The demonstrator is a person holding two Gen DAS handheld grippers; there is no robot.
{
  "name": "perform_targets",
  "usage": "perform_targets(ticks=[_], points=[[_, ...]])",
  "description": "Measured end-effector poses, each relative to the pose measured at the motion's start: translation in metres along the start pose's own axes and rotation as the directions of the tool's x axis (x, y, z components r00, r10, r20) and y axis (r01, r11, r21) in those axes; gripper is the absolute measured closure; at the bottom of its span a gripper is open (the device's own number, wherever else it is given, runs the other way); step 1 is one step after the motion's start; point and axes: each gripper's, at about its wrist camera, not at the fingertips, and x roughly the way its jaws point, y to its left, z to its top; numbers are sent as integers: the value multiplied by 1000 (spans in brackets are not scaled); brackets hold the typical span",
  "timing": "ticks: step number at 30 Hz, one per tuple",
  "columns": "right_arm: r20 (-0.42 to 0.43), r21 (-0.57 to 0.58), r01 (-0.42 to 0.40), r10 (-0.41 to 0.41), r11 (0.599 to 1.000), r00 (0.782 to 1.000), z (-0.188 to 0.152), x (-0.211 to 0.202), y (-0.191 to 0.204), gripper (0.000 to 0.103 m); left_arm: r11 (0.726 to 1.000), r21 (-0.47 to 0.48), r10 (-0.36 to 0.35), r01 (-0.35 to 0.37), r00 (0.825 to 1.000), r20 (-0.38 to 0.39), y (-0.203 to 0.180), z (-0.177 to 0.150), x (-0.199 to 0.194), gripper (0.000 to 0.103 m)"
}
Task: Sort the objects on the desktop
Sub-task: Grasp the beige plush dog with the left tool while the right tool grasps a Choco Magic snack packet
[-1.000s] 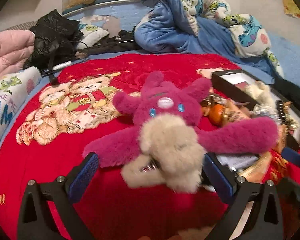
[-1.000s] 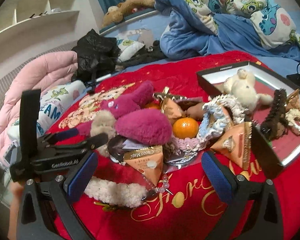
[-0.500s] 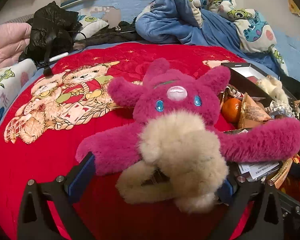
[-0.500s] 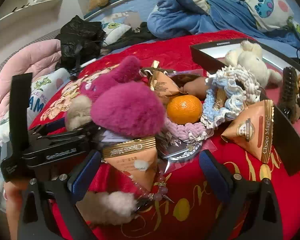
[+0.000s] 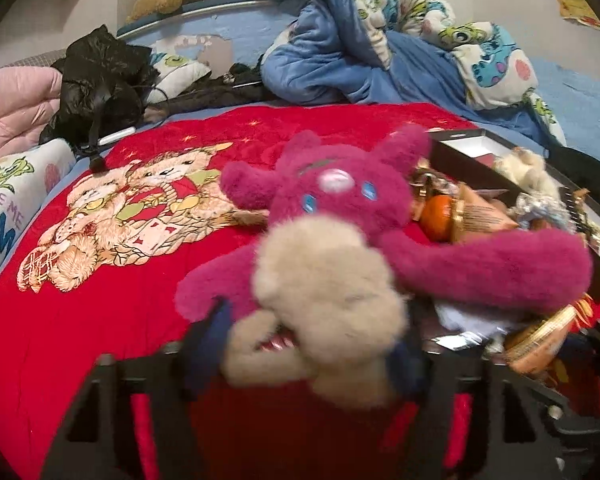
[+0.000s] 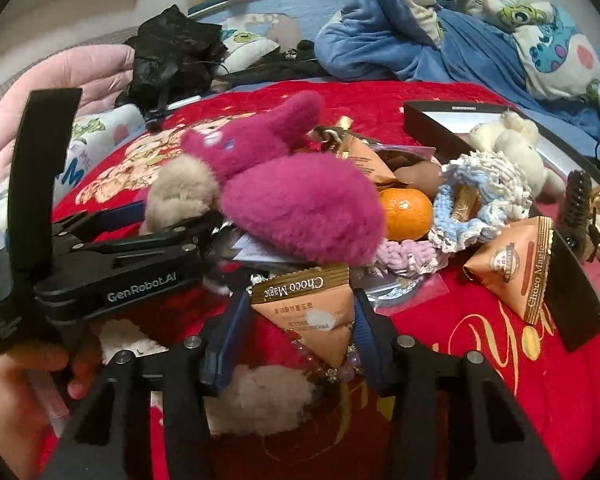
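1. Red blanket (image 5: 112, 288) with teddy bears covers the bed.
2. Left gripper (image 5: 304, 344) squeezes one pink plush toy (image 5: 340, 200).
3. Right gripper (image 6: 298, 320) pinches one snack packet (image 6: 312, 308); a second packet (image 6: 516, 268) leans on the black box (image 6: 580, 300).
4. One orange (image 6: 406, 214) sits between.

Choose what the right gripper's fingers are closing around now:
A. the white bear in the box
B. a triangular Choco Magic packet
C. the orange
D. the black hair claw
B. In the right wrist view, the right gripper has its two blue pads pressed against both sides of the Choco Magic packet; the orange lies farther away, untouched.
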Motion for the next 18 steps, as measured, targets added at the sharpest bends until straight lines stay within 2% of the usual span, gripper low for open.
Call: perform_targets(ticks=[1, 3, 6, 14, 18], points=[[0, -5, 1, -1, 1000, 1000, 0, 0, 2, 57, 1000, 10, 14, -14, 1000, 13, -3, -2, -4, 45], [0, 0, -5, 5, 1000, 1000, 0, -1, 2, 58, 999, 28, 20, -21, 999, 36, -8, -4, -11, 64], [-6, 29, -21, 21, 999, 1000, 2, -6, -2, 58, 1000, 21, -1, 0, 999, 36, -11, -10, -18, 75], [9, 138, -88, 87, 987, 996, -1, -28, -20, 58, 994, -95, -45, 54, 995, 88, 10, -20, -35, 78], [31, 178, -125, 122, 976, 992, -2, -43, -26, 58, 991, -117, -45, 58, 993, 109, 16, -23, -41, 78]])
